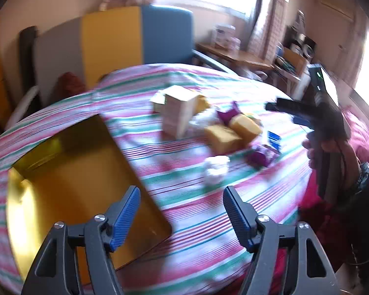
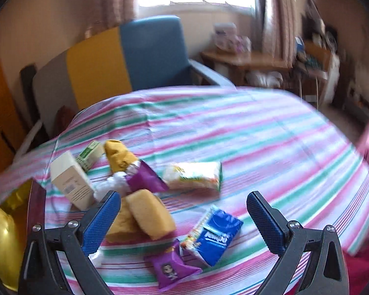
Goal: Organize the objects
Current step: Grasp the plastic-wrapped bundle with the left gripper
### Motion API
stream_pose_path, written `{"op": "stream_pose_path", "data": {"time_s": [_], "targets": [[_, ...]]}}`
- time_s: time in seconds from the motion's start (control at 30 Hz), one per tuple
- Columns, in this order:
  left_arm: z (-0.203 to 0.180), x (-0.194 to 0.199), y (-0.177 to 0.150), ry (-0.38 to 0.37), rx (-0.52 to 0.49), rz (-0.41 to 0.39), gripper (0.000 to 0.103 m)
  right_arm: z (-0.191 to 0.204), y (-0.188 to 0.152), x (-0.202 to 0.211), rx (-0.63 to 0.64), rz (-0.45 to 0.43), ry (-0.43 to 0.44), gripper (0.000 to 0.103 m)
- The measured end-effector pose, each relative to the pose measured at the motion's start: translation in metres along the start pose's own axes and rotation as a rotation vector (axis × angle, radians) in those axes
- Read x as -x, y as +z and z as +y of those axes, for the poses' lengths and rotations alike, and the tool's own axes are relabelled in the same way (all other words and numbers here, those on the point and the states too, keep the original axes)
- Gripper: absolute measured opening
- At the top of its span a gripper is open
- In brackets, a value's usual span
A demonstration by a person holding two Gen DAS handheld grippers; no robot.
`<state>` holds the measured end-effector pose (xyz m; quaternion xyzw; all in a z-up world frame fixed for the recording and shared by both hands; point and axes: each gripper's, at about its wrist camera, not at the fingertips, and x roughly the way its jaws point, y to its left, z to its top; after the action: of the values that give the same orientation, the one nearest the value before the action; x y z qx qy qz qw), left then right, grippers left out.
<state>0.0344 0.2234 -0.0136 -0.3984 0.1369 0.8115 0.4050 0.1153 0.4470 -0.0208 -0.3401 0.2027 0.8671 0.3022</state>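
A loose heap of small packets, with a blue tissue pack (image 2: 215, 236) and yellow sponges (image 2: 150, 217), lies mid-bedspread (image 2: 258, 135). The gold metal tray (image 1: 81, 172) sits left. Left gripper (image 1: 182, 211) and right gripper (image 2: 184, 217) gape wide, empty.

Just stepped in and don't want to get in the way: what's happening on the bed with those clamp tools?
A person is tidying small items on the striped bedspread with a handheld gripper in each hand. Both the left gripper and the right gripper are open and empty, above the bed. The gold tin lies open with nothing visible inside. The loose pile is untouched: a white carton, yellow sponges, purple snack packets and a blue tissue pack.
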Motion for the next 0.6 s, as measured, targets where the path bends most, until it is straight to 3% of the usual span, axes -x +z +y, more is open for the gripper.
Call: {"op": "stream_pose_path", "data": {"time_s": [0.07, 0.17, 0.4, 0.47, 0.6], "targets": [[-0.013, -0.018, 0.006, -0.022, -0.031, 0.023, 0.073, -0.012, 0.003, -0.006, -0.079, 0.051, 0.037, 0.103], [-0.031, -0.054, 0.015, -0.047, -0.067, 0.080, 0.073, -0.021, 0.007, 0.003, -0.146, 0.032, 0.095, 0.103], [-0.043, -0.106, 0.027, -0.044, -0.082, 0.128, 0.074, -0.030, 0.010, 0.003, -0.202, 0.052, 0.139, 0.103], [-0.043, -0.118, 0.028, -0.048, -0.070, 0.157, 0.084, -0.031, 0.011, 0.002, -0.206, 0.054, 0.159, 0.103], [-0.044, -0.132, 0.029, -0.022, -0.068, 0.182, 0.084, -0.025, 0.013, 0.001, -0.184, 0.053, 0.201, 0.103]]}}
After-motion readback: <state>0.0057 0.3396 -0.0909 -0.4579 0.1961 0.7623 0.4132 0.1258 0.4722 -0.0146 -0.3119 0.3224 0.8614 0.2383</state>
